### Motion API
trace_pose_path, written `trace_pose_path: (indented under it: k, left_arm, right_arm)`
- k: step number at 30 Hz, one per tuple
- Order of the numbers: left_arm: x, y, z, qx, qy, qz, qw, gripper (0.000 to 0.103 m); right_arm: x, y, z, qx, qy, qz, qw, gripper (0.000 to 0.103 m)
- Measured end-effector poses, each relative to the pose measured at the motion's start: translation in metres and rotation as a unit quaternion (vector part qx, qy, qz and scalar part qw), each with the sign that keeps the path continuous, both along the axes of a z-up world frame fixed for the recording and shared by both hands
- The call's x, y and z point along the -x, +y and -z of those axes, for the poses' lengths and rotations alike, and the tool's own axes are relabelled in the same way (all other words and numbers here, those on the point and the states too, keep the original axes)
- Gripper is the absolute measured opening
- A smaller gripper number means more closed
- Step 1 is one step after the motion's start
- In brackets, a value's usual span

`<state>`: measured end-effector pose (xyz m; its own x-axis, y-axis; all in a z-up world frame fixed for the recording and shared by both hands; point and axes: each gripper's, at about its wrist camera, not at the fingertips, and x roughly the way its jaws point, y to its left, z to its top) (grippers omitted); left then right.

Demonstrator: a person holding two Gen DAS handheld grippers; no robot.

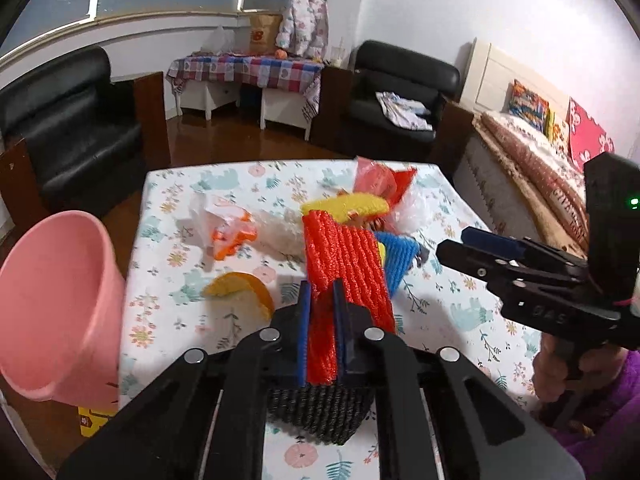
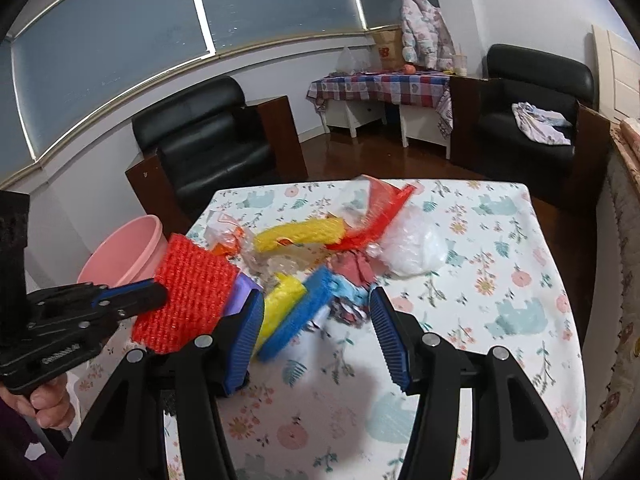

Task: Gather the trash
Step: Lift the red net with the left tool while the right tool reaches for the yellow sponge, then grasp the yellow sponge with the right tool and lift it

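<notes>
My left gripper (image 1: 322,294) is shut on a red foam net (image 1: 344,264), which stands up over the table; the right wrist view shows the same gripper (image 2: 160,294) and red net (image 2: 192,296) at the left. My right gripper (image 2: 316,304) is open above the floral tablecloth (image 2: 500,280), with a yellow foam net (image 2: 282,300) and a blue foam net (image 2: 304,308) lying just ahead between its fingers, untouched. Further back lie another yellow net (image 2: 300,232), red plastic (image 2: 380,208) and a clear bag (image 2: 412,248). A pink bin (image 1: 60,300) stands at the table's left edge.
An orange-and-white wrapper (image 1: 224,228) and an orange-yellow peel (image 1: 240,292) lie left of the pile. A black net (image 1: 320,404) sits under my left gripper. Black armchairs (image 1: 72,128) stand behind the table, and a bed (image 1: 532,152) is at the right.
</notes>
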<state>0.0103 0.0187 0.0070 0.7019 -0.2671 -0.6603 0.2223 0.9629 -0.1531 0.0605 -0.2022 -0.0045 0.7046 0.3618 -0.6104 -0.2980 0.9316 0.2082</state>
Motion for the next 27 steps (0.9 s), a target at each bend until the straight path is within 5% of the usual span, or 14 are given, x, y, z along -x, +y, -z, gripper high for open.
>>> trace_pose_path:
  k: [9, 15, 21, 23, 27]
  left_arm:
    - [0.009, 0.037, -0.010, 0.018, -0.010, -0.043, 0.9989, 0.010]
    - [0.008, 0.053, -0.008, 0.030, -0.001, -0.067, 0.9973, 0.010]
    - [0.005, 0.061, -0.003, 0.030, 0.008, -0.078, 0.9964, 0.010]
    - [0.004, 0.062, -0.003, 0.032, 0.009, -0.079, 0.9963, 0.010]
    - [-0.002, 0.063, 0.001, 0.036, 0.013, -0.077, 0.9963, 0.010]
  right_arm:
    - [-0.033, 0.043, -0.012, 0.085, -0.031, -0.092, 0.992, 0.070]
    - [-0.058, 0.077, -0.004, 0.154, -0.040, -0.162, 0.974, 0.072]
    - [-0.084, 0.088, 0.017, 0.202, -0.039, -0.170, 0.964, 0.071]
    - [-0.092, 0.082, 0.024, 0.204, -0.028, -0.167, 0.964, 0.069]
    - [-0.105, 0.066, 0.036, 0.182, 0.007, -0.147, 0.972, 0.040]
